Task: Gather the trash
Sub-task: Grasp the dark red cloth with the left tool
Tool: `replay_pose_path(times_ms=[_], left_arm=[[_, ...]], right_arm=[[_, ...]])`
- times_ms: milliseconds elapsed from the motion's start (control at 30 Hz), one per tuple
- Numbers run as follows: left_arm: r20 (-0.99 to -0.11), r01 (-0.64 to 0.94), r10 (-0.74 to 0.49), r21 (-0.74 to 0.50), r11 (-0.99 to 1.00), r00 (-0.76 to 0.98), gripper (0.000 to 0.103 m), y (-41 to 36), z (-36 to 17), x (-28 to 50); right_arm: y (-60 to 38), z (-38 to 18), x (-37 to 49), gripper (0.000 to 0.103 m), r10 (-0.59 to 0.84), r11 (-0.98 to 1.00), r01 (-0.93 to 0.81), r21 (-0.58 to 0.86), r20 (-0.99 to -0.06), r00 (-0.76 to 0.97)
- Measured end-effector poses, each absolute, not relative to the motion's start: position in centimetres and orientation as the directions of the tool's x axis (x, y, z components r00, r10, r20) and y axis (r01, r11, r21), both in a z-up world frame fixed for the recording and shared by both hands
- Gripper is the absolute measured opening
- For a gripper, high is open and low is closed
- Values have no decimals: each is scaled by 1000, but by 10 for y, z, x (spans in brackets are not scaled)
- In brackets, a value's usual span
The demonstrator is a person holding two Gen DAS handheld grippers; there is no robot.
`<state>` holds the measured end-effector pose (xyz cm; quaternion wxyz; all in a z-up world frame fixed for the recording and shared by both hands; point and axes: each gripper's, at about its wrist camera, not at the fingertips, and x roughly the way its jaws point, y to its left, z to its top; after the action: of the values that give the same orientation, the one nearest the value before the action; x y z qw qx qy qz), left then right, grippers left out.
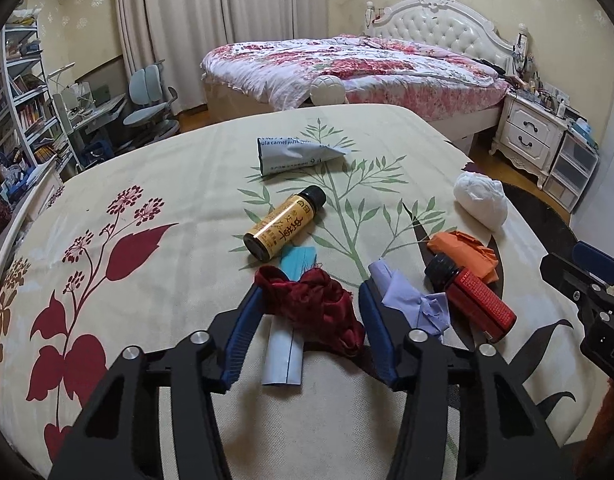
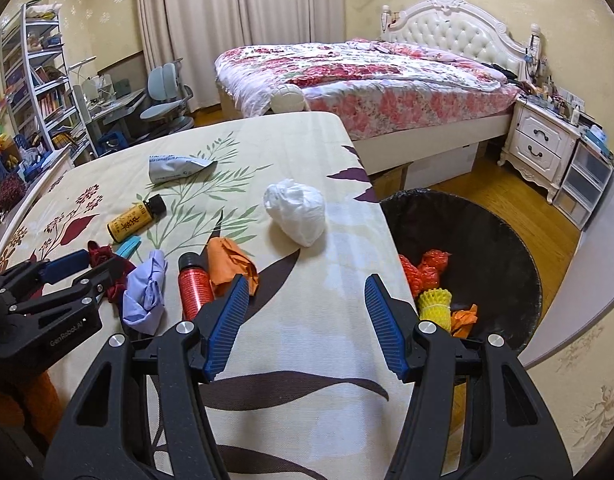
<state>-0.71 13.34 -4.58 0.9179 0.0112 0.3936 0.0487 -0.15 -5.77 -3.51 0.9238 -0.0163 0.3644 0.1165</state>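
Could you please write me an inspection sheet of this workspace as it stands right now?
Surface: table cloth with leaf print.
Job's things: dark red rag, lilac rag, red bottle, orange paper, yellow bottle, white bag, grey pouch, blue strip; bin beside the table, partly filled.
Clutter: nothing seen.
Grippers: left gripper around the dark red rag; right gripper open, empty.
Cables: nothing seen.
Surroundings: bed, nightstand, bookshelf.
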Motion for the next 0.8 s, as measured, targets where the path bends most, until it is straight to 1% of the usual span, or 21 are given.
replay_pose_path(times_ms=[33, 167, 533, 800], left_arm=[[-724, -73, 91, 56, 996, 684, 36, 133, -47, -7], [-722, -49, 60, 36, 998, 689, 31, 134, -45, -11], [-693, -48, 36, 2, 999, 720, 30, 142, -24, -30], [-668, -95, 65, -9, 995, 741, 30, 165, -11, -46]], right_arm=[[-57, -35, -2, 59, 205, 972, -229, 55, -677, 707], [-54, -36, -2, 59, 210, 970, -235, 56, -678, 705], [-39, -31, -6, 59, 241, 959, -277, 55, -671, 701], [-10, -29, -9, 59, 289, 937, -344, 55, -676, 678]])
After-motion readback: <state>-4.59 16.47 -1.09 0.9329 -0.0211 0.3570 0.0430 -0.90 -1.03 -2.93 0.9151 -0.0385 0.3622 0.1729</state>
